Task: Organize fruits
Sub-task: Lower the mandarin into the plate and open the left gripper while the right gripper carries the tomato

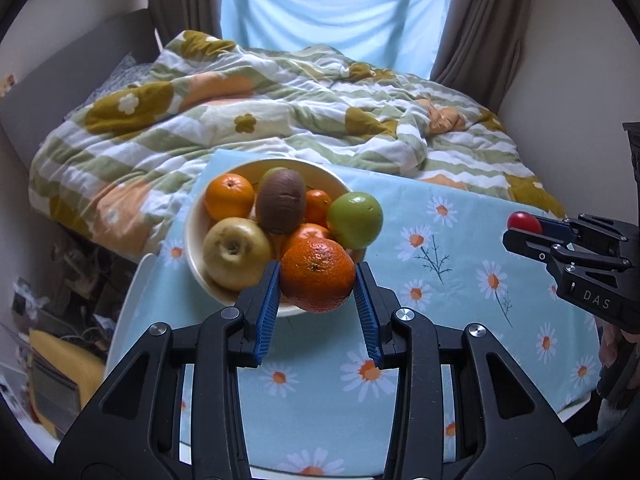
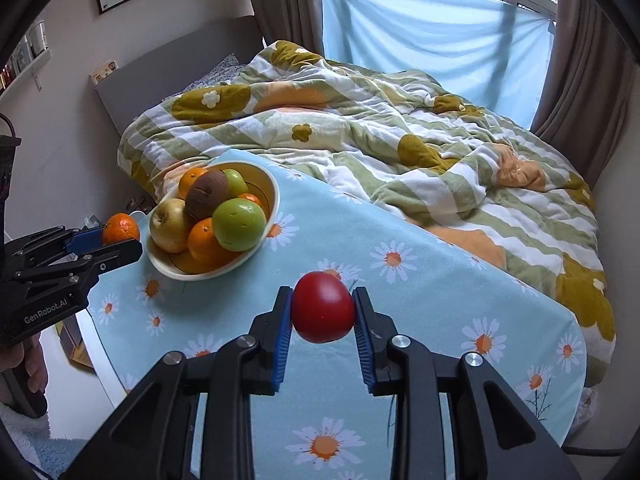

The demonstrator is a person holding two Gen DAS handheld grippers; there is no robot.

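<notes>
My left gripper [image 1: 317, 280] is shut on an orange mandarin [image 1: 317, 274], held in the air above the near rim of a cream bowl [image 1: 193, 236]. The bowl holds a kiwi [image 1: 280, 201], a green apple [image 1: 355, 220], a yellow apple [image 1: 236, 252] and several oranges [image 1: 229, 197]. My right gripper [image 2: 322, 308] is shut on a red tomato-like fruit [image 2: 322, 307], raised over the daisy-print tablecloth [image 2: 420, 300] to the right of the bowl [image 2: 268, 208]. Each gripper shows at the edge of the other's view: the left gripper [image 2: 120, 238] with its mandarin [image 2: 121, 229], the right gripper [image 1: 524, 232] with its red fruit [image 1: 524, 222].
The small table with the light blue daisy cloth [image 1: 440, 264] stands against a bed with a rumpled striped flower duvet [image 1: 280, 112]. A grey headboard [image 2: 180, 68] and curtained window lie beyond. Clutter and a yellow box [image 1: 60, 376] sit on the floor at the left.
</notes>
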